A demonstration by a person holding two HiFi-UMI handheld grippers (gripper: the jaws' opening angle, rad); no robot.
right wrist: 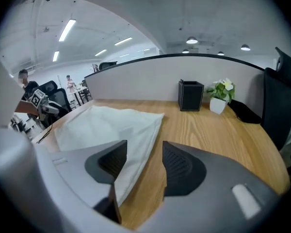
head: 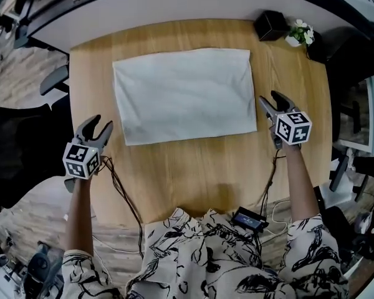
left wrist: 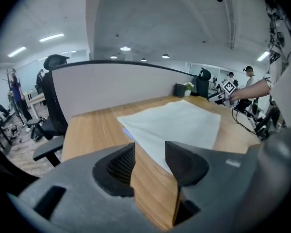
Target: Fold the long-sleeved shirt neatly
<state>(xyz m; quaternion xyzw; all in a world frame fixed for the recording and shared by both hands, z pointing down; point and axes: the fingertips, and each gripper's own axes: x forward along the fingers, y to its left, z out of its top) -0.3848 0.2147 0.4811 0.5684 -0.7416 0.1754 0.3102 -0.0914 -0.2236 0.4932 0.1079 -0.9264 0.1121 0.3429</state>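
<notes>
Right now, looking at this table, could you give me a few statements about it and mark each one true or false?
1. The shirt lies folded into a flat rectangle on the table. True.
2. The left gripper is clamped on the shirt. False: its jaws stand apart and empty, beside the shirt.
3. The right gripper holds nothing. True.
4. The potted plant stands on the shirt. False: it stands at the table's far corner, next to a black box.
</notes>
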